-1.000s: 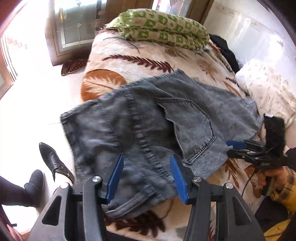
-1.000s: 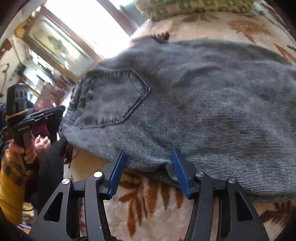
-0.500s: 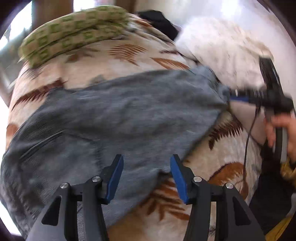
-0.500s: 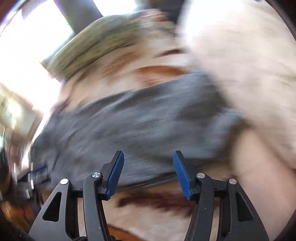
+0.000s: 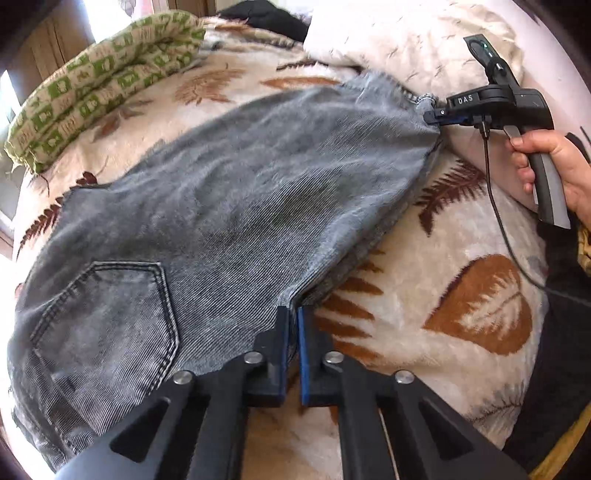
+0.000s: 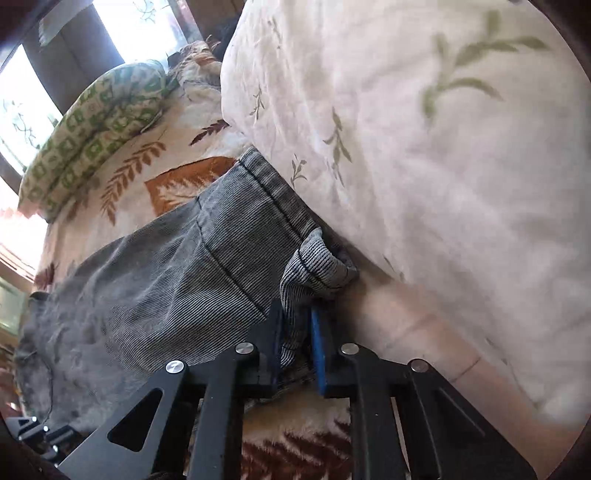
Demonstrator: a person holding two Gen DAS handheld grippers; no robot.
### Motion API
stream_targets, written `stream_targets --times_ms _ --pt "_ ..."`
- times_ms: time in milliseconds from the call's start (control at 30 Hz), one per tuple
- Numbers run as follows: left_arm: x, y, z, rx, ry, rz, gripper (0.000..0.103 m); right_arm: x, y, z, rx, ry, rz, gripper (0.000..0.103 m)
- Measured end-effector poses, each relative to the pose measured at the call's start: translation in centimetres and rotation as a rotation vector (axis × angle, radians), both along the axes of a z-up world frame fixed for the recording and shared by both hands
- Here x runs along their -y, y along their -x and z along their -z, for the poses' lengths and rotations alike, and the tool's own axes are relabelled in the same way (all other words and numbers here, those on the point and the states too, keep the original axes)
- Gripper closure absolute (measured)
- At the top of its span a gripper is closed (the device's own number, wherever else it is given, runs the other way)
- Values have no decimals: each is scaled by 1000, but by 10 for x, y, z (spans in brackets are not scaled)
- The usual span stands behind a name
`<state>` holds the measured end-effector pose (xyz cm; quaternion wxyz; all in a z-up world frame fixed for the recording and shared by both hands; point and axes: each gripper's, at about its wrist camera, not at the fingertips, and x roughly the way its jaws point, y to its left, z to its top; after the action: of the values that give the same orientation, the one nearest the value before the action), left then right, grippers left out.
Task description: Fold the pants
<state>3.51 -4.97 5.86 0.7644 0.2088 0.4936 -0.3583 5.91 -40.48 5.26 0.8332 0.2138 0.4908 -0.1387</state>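
Grey denim pants (image 5: 229,206) lie spread across a leaf-patterned blanket (image 5: 461,295) on a bed, back pocket (image 5: 107,314) at the lower left. My left gripper (image 5: 291,317) is shut on the near edge of the pants, by the crotch. My right gripper (image 5: 432,118) shows in the left wrist view at the upper right, shut on the leg hem. In the right wrist view the right gripper (image 6: 295,314) pinches the bunched hem corner (image 6: 314,269) of the pants (image 6: 166,266).
A folded green-and-cream quilt (image 5: 92,92) lies at the far end of the bed. A white leaf-print pillow (image 6: 424,147) presses against the hem end. Dark clothing (image 5: 266,18) lies behind it. A cable (image 5: 506,229) hangs from the right gripper.
Both grippers were open above the pants and have moved right along them. Both have closed on the denim: left on the near edge, right on the hem.
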Motion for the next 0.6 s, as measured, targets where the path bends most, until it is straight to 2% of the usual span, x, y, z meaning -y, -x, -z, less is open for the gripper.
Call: stream_targets --times_ms 100,167,233,300,400,433,467,500,533,567,600 --pt "-12 7 -6 -24 24 24 100 -6 21 -19 6 83 -36 93" --pt "-18 5 -1 -52 23 26 100 -11 20 -8 -49 139 -56 93" --pt "-17 3 11 -83 -9 24 100 -7 13 13 -118 117 -41 94" --pt "-17 6 18 -90 -20 32 100 -10 13 16 -135 164 -57 97" --pt "-22 7 16 -109 -13 13 99 -16 14 13 -150 201 -77 94" --pt "-24 7 13 -110 -18 7 99 -15 17 8 -140 189 -61 90" --pt "-26 8 9 -109 -21 10 98 -14 21 0 -111 178 -41 80" --pt "-26 7 4 -108 -21 17 95 -16 23 -10 -73 184 -34 74" --pt "-27 7 0 -101 -15 24 86 -19 24 -15 -42 201 -38 69" --pt "-27 9 -7 -89 0 32 79 -25 24 -24 2 218 -56 68" --pt "-26 8 -13 -81 18 38 60 -32 22 -30 53 209 -87 68"
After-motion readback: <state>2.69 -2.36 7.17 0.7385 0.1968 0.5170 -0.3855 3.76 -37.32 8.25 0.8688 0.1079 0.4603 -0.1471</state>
